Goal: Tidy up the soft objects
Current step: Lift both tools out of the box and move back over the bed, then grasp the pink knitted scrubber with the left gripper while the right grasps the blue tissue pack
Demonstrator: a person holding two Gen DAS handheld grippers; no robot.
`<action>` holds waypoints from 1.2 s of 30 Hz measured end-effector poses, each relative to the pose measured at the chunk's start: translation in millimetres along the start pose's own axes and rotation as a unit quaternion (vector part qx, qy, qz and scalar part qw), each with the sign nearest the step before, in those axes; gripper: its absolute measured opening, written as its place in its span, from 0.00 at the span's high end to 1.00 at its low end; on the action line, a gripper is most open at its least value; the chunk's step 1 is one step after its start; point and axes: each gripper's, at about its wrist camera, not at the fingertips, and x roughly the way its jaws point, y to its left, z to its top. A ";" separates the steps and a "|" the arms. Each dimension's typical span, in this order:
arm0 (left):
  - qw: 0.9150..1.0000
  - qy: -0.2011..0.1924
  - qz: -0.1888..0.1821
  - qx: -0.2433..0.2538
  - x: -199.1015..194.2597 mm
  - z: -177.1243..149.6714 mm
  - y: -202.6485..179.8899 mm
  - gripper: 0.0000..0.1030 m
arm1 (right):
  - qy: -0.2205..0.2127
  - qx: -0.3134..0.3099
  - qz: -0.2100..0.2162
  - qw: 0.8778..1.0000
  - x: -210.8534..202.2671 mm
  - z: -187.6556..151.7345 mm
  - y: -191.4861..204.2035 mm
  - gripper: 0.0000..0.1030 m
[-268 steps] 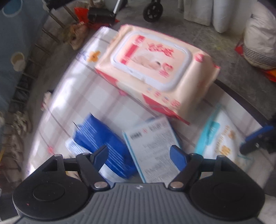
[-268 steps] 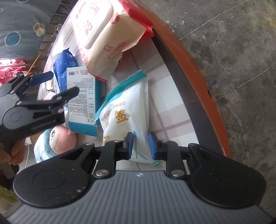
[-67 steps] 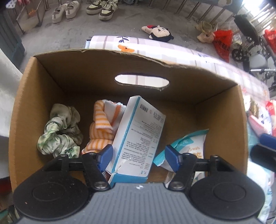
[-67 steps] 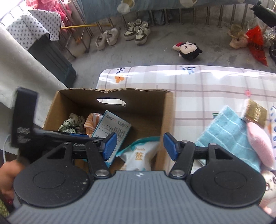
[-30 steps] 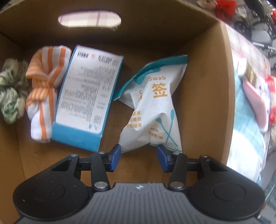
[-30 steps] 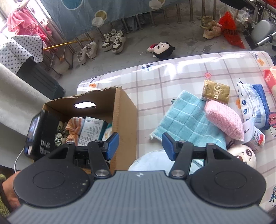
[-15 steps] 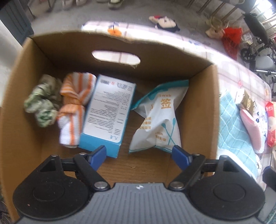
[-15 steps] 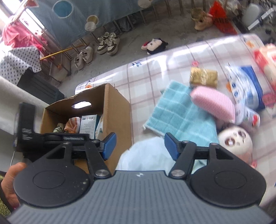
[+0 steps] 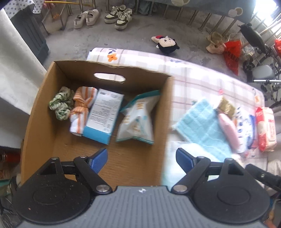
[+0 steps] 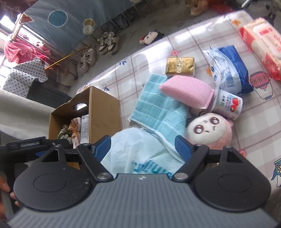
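A cardboard box point(image 9: 42, 115) on the checked table holds a green scrunchie point(image 9: 60, 104), an orange-striped cloth point(image 9: 82, 108), a white-and-blue carton point(image 9: 102, 115) and a cotton swab bag point(image 9: 138, 119). My left gripper point(image 9: 141, 160) is open and empty above the box's near right wall. My right gripper point(image 10: 143, 146) is open and empty above a pale plastic pack point(image 10: 138, 152). Beyond it lie a blue towel point(image 10: 158, 112), a pink sponge point(image 10: 188, 92) and a pink plush face point(image 10: 209, 129). The box also shows in the right wrist view point(image 10: 103, 112).
On the table to the right are a gold packet point(image 10: 180, 66), a blue-white pouch point(image 10: 228, 71), a yoghurt cup point(image 10: 228, 103) and a wet-wipes pack point(image 10: 263, 43). Shoes point(image 9: 105, 15) and a doll point(image 9: 166, 43) lie on the floor beyond the table.
My left gripper has risen and pulled back from the box and drifted right. My right gripper has moved right over the table's loose items. Both stay open.
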 end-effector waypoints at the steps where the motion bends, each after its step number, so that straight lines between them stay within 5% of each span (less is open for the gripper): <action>1: 1.000 0.001 -0.002 -0.003 -3.4 -0.9 -10.2 0.17 | -0.001 -0.005 0.002 1.000 -6.4 3.9 -7.6 0.22; 10: 0.999 -0.010 -0.042 -0.017 -15.5 11.1 -117.9 0.16 | 0.013 -0.070 0.007 0.997 -47.0 50.8 -92.9 0.22; 18: 0.995 0.040 -0.092 -0.020 48.3 25.8 -196.2 0.16 | 0.004 -0.075 -0.002 0.997 -39.7 101.0 -159.3 0.22; 26: 0.996 0.074 -0.040 -0.007 119.4 29.0 -226.5 0.33 | 0.015 -0.054 -0.003 0.998 15.3 128.4 -185.6 0.22; 33: 0.995 0.085 -0.021 -0.045 143.4 30.5 -224.6 0.43 | 0.027 -0.048 -0.013 0.998 59.3 140.1 -188.8 0.22; 36: 0.995 0.079 -0.019 -0.057 146.8 31.6 -224.6 0.54 | 0.033 -0.042 -0.021 0.998 74.6 142.1 -189.9 0.21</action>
